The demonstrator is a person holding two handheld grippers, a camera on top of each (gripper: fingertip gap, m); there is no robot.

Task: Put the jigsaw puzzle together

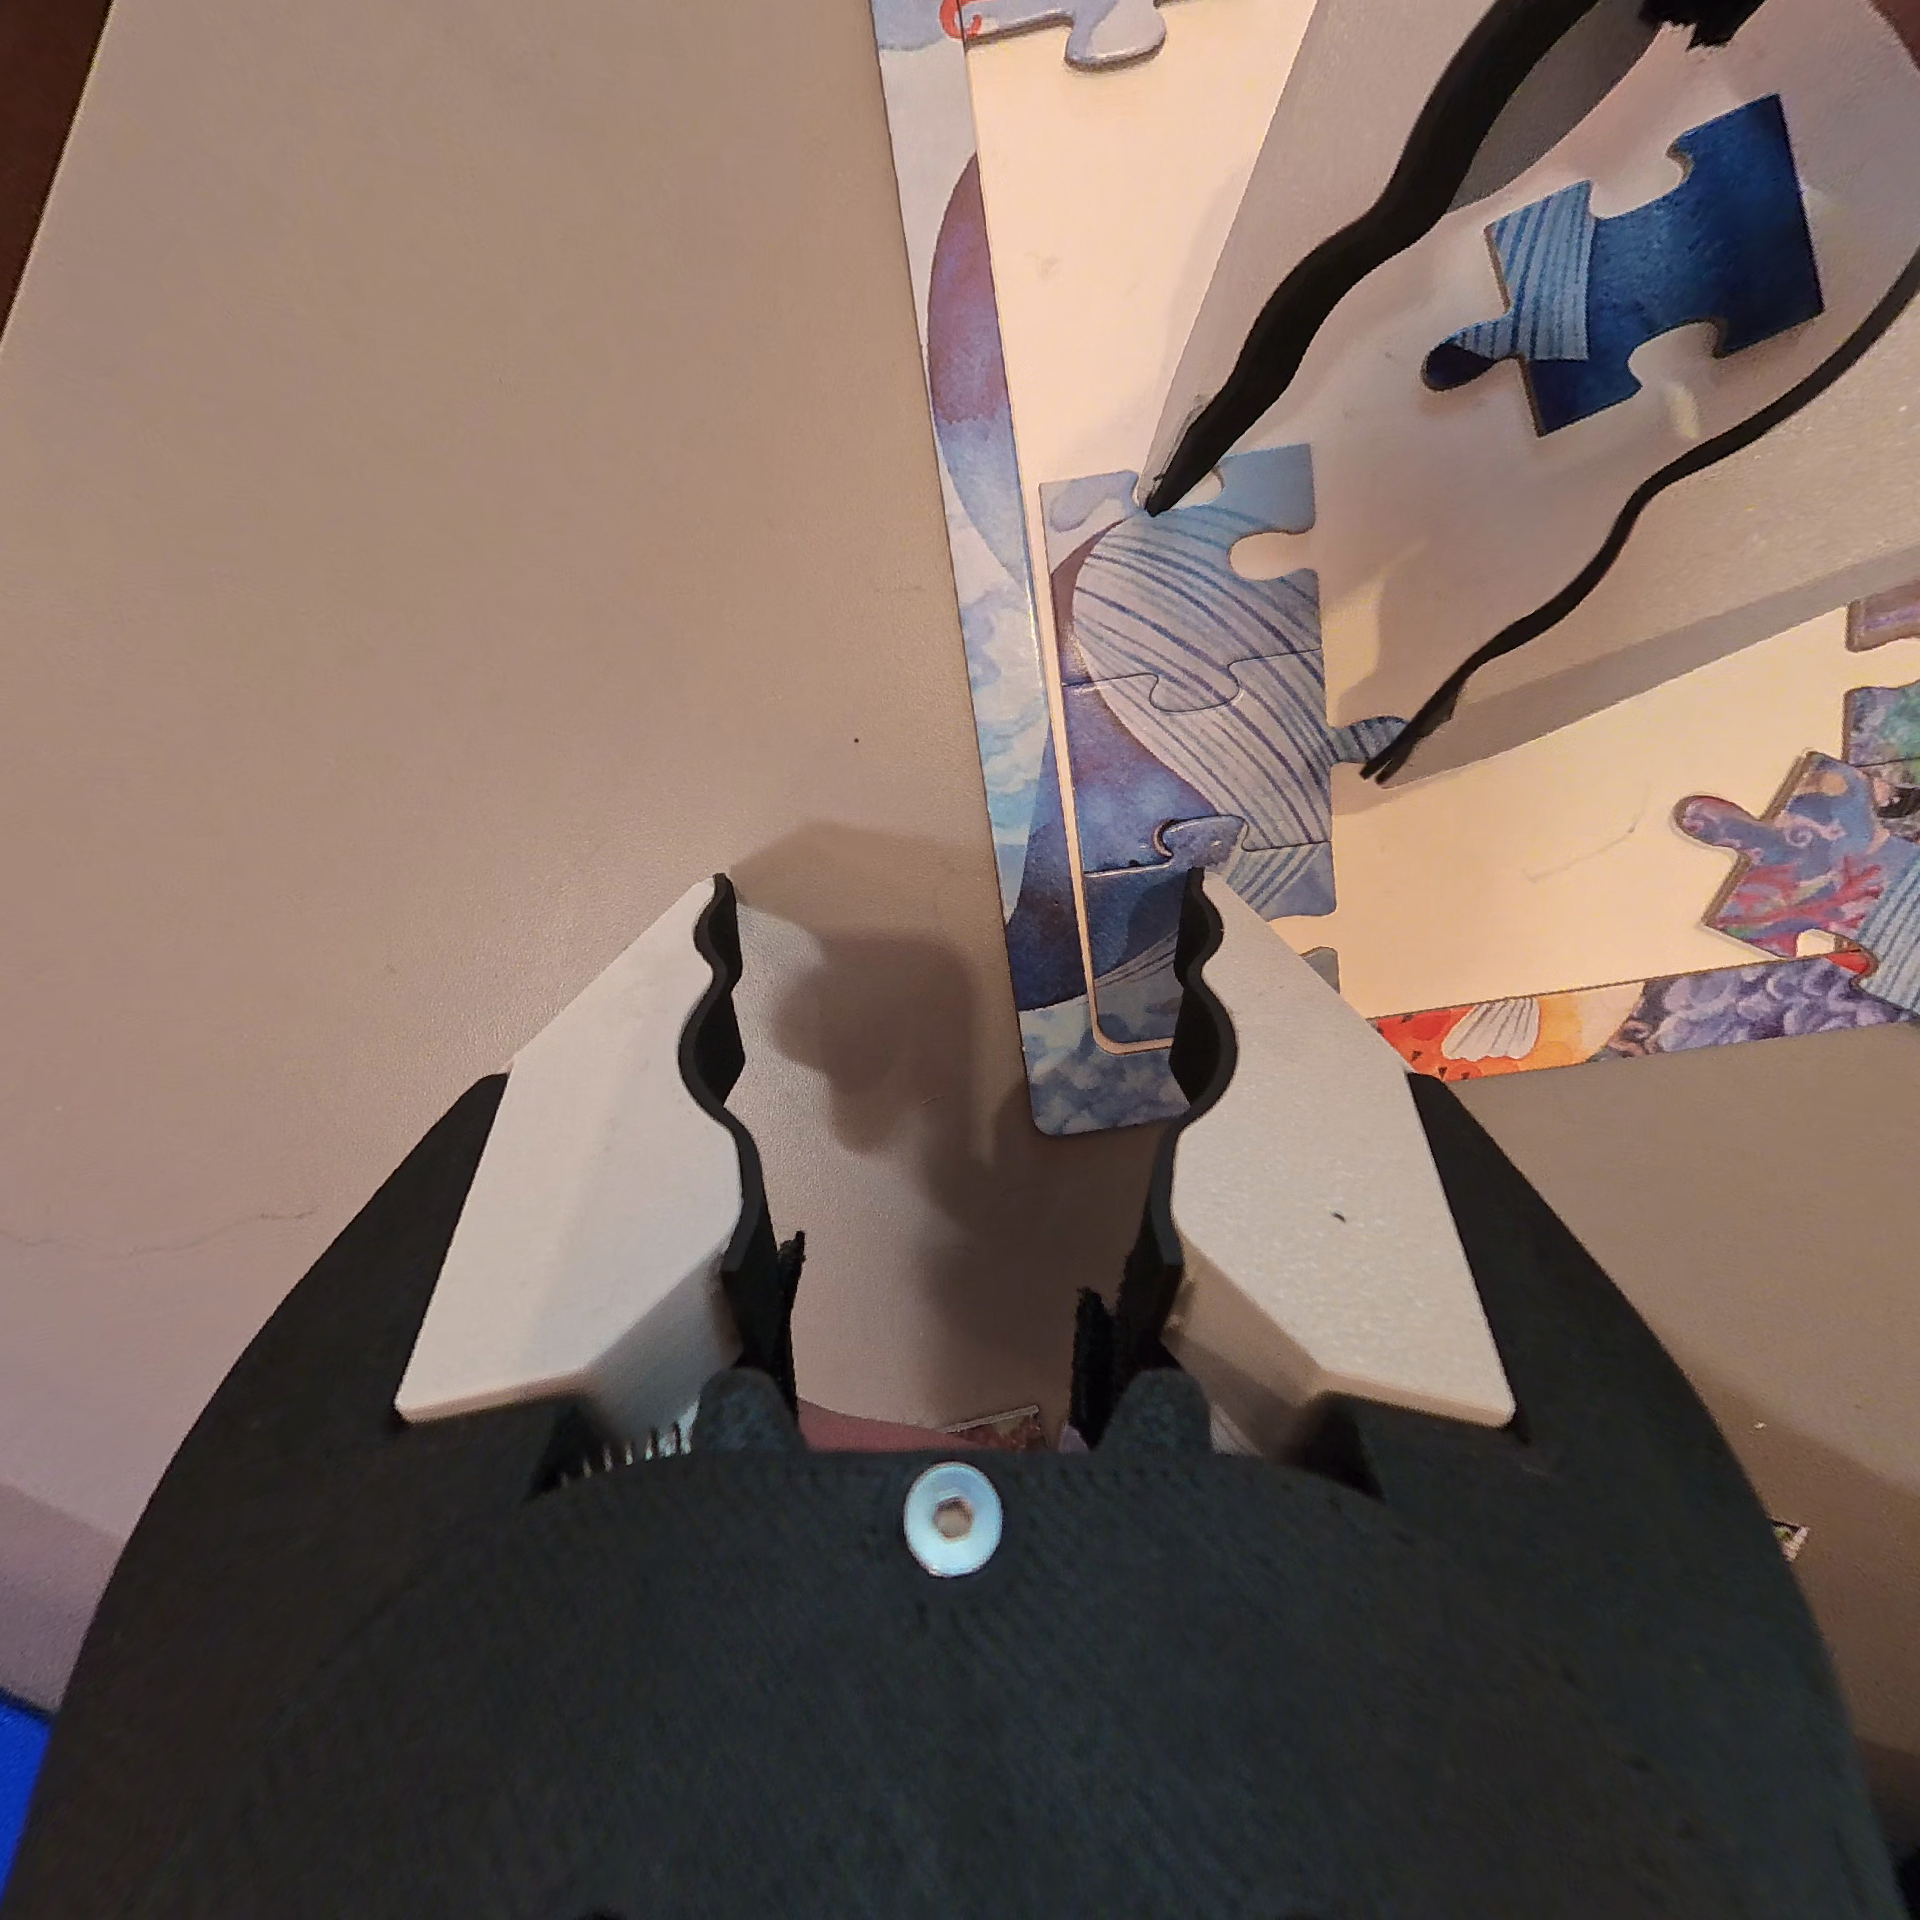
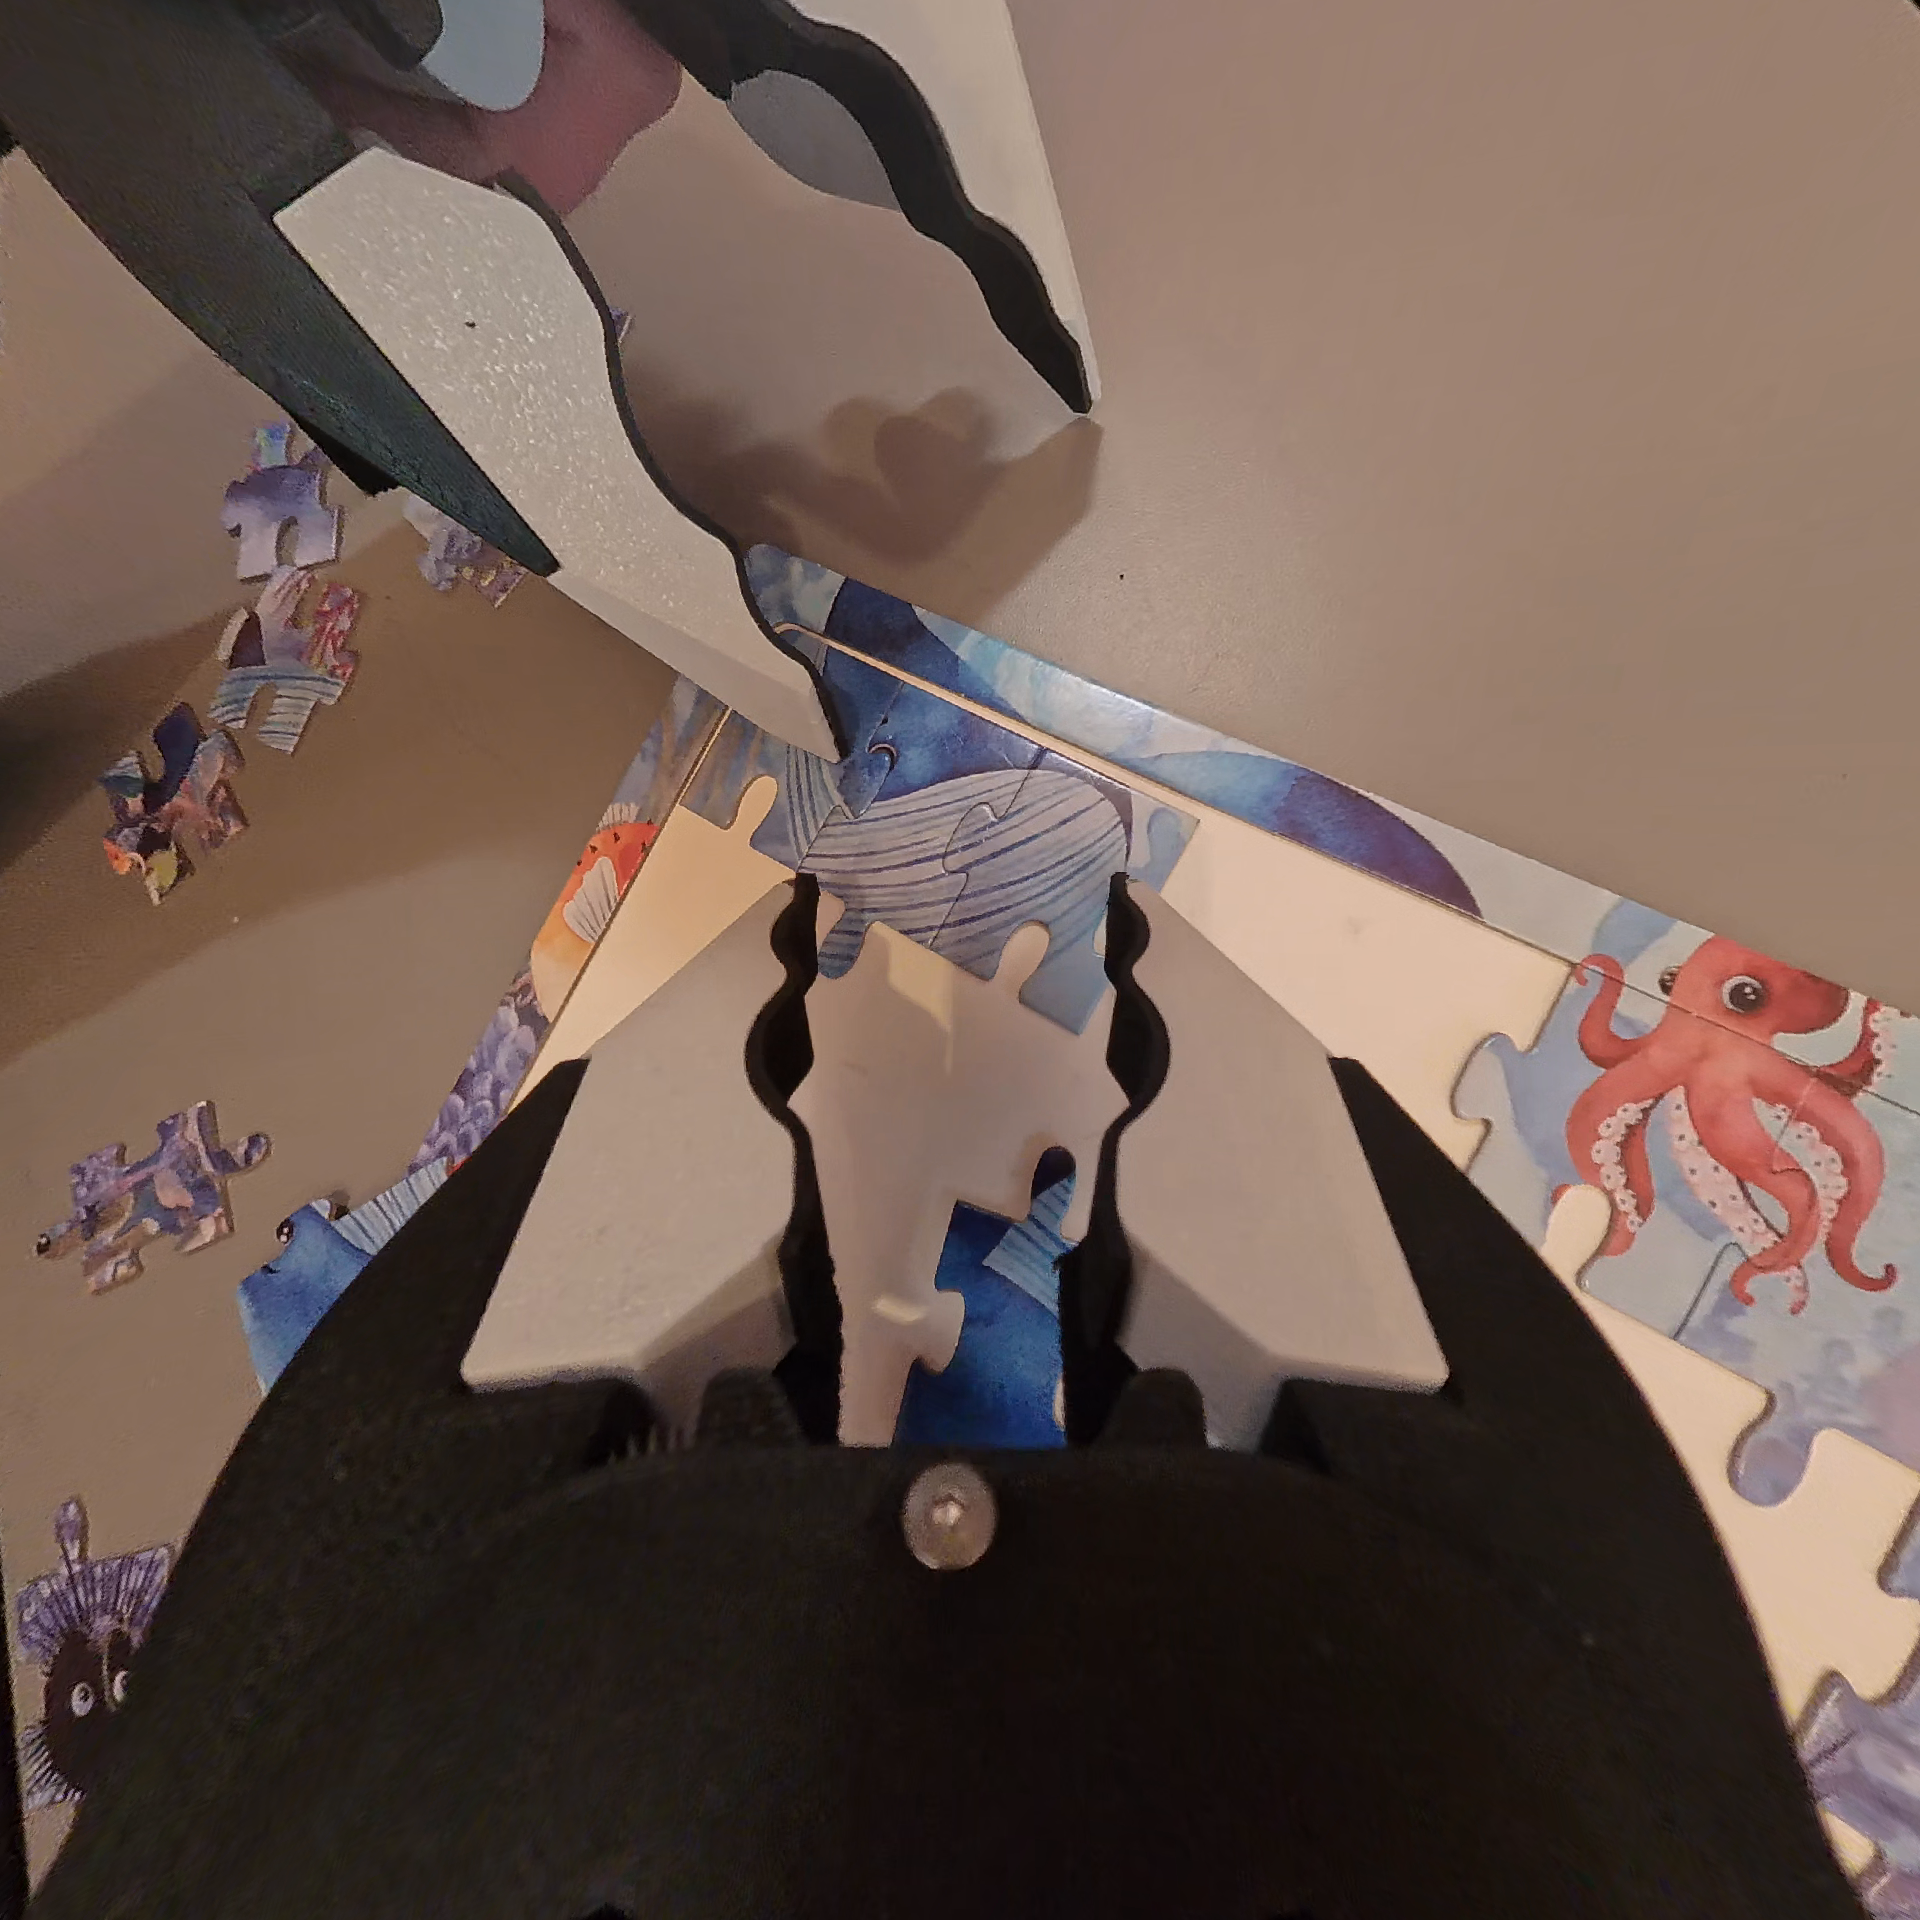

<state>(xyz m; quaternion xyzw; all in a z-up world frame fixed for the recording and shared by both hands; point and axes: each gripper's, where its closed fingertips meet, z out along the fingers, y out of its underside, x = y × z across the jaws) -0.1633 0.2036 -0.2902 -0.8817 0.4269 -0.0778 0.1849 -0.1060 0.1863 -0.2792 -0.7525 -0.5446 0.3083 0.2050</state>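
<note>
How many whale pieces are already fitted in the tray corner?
3, in a row along the tray edge: the corner piece, partly under a finger of the left gripper, the middle piece and the end piece. Anything beneath that finger is hidden.

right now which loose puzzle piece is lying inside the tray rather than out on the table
The dark blue piece with the striped corner. It lies alone on the tray's bare cream floor under the right gripper, while the other loose pieces sit on the table.

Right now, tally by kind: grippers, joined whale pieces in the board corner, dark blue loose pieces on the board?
Grippers: 2 (left gripper, right gripper)
Joined whale pieces: 3
Dark blue loose piece: 1
Total: 6
</note>
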